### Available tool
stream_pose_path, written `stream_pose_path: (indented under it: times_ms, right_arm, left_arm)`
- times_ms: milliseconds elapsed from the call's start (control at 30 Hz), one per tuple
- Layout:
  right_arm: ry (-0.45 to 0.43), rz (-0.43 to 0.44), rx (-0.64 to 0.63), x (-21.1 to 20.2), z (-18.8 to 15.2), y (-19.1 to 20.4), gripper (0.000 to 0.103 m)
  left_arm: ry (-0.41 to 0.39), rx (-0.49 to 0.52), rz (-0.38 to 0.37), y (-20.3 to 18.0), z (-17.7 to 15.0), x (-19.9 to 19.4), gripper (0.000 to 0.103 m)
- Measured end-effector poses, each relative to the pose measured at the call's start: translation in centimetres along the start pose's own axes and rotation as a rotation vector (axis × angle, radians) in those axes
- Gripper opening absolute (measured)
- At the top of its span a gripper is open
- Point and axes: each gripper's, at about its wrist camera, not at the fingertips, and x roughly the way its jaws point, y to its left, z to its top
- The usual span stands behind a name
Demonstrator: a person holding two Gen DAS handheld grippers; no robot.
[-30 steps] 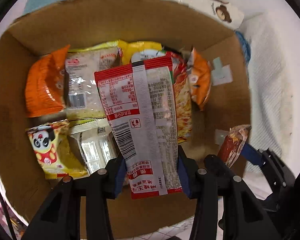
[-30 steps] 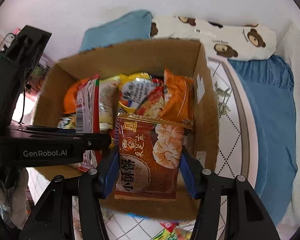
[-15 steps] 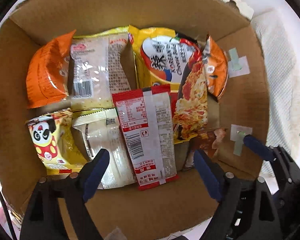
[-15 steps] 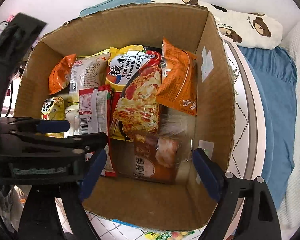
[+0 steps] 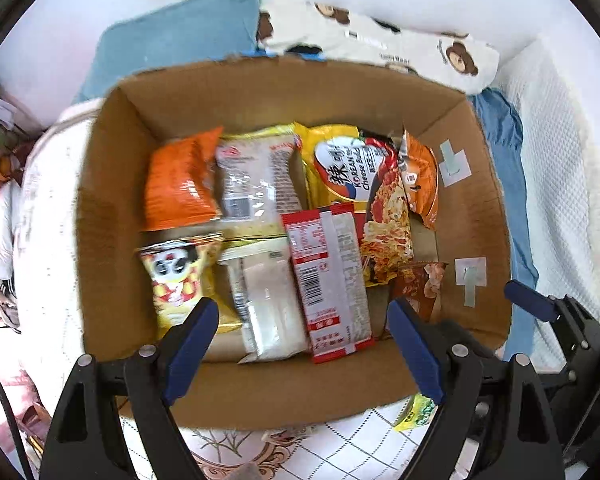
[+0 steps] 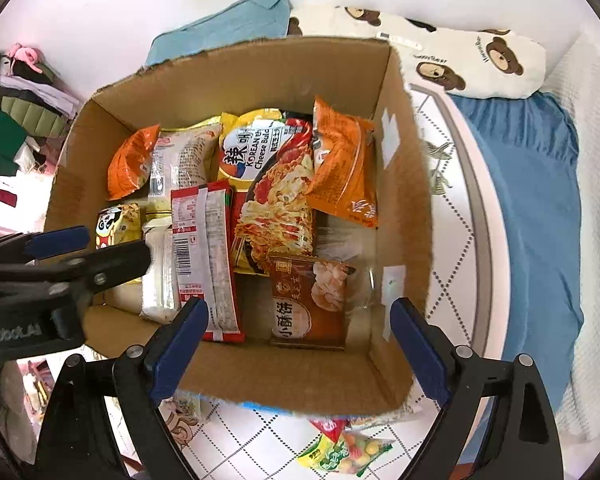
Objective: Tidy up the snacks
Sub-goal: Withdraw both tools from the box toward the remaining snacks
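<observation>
A cardboard box holds several snack packets. A red and white packet lies near the box's front middle. A brown pastry packet lies at the front right. My left gripper is open and empty above the box's near edge. My right gripper is open and empty above the near edge, to the right of the left one.
In the box: orange bags, a yellow Korean noodle pack, a panda packet, white packets. A green candy packet lies on the patterned sheet before the box. Pillows lie behind.
Both grippers opened and let their packets drop into the box: the red and white one from the left, the brown one from the right. Both have since drawn back and up.
</observation>
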Motion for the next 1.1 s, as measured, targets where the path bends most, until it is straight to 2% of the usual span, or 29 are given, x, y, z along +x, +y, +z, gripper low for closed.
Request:
stream_pose_path:
  times_ms: [200,567,800,900,967,1100]
  right_arm:
    - [-0.065,-0.020,0.017,-2.5,-1.5,0.5,0.095]
    - [-0.188,-0.002,0.042,-7.4,-5.1,1.8,0.095]
    - [-0.245,0.032,0.077,-10.1,-9.0,1.4,0.095]
    - [-0.218,0.046,0.106,-9.5,-11.5,0.2,0.095]
    - [-0.189,0.053,0.140,-8.3,-13.0,-0.9,0.095]
    - [-0.096,0.073,0.258,-4.0,-16.5,-4.3,0.095]
  left_arm:
    - [-0.081,-0.010,0.022,1.0,-2.9,-1.8,0.086]
    - [-0.197,0.008,0.054,1.3,-7.8,-6.4,0.086]
    - [-0.227,0.006,0.048,1.8,-12.1,-7.6,0.086]
    - [-0.204,-0.002,0.059,2.1,-14.1,-6.8,0.086]
    - [-0.163,-0.016,0.058,2.7,-15.4,-5.0,0.086]
    - [-0.022,-0.054,0.027,3.3,-17.1,0.1,0.086]
